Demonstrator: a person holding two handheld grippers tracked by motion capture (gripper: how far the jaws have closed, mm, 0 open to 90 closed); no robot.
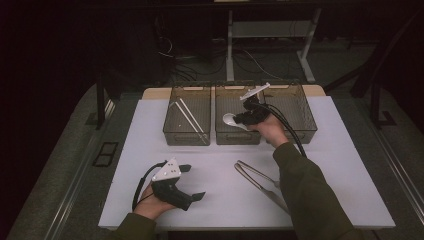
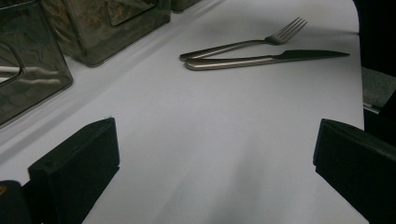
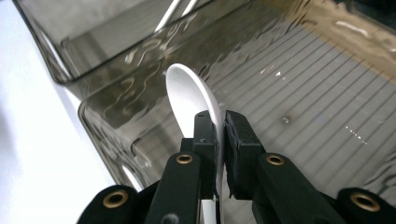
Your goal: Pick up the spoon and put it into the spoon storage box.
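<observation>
Nearest the high camera, the person's sleeve hides part of the knife [image 1: 270, 191] and the tines of the fork [image 1: 256, 172], which lie side by side near the front edge of the counter [image 1: 320, 150], right of its middle. The left gripper view shows both whole, handles touching.

The white spoon [image 3: 191, 95] is pinched by its handle in the right gripper [image 3: 219, 133], whose jaws are nearly together on it. The bowl sticks out beyond the jaw tips over the near wall of the middle bin [image 1: 237, 135]; the handle is hidden between the jaws. In the high view the spoon's bowl [image 1: 230, 119] shows just left of the right gripper [image 1: 248, 118], above that bin.

The left gripper [image 1: 192, 181] rests near the front left corner, jaws wide apart and empty.

Three smoky bins stand in a row along the far edge. The left bin [image 1: 187, 136] holds pale sticks, too faint to count. The right bin [image 1: 300, 112] is partly covered by the hand and cable.
</observation>
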